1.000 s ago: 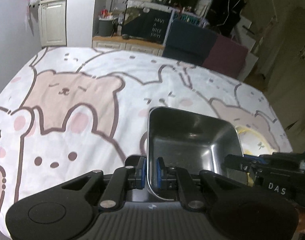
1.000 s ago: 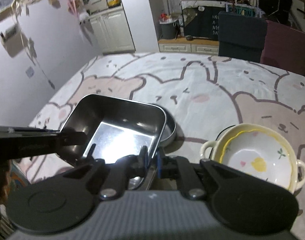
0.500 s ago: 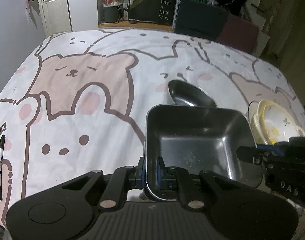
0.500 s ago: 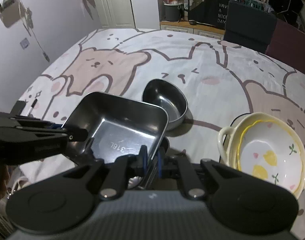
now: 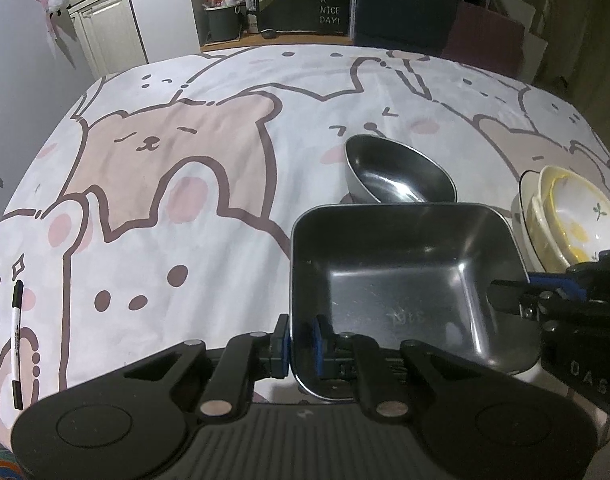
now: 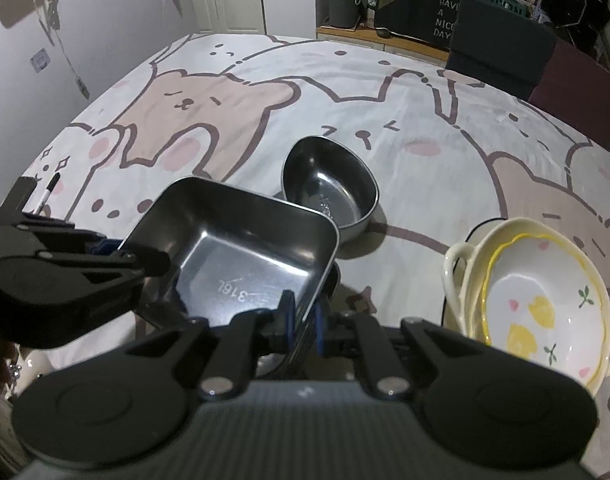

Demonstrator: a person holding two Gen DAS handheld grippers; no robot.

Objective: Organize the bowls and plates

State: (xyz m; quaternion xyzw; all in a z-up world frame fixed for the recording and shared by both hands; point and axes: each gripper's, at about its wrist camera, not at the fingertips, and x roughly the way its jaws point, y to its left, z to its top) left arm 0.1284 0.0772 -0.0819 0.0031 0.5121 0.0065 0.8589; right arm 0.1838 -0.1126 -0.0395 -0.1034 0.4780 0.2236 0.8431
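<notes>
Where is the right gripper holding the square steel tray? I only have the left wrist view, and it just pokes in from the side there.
Observer: The right gripper is shut on the near wall of the square steel tray, with one finger inside the wall and one outside.
Operator: Is the round steel bowl behind it empty? The tray hides its bottom for me.
Observer: Yes. The right wrist view looks down into the round steel bowl, and only bare metal shows inside.
</notes>
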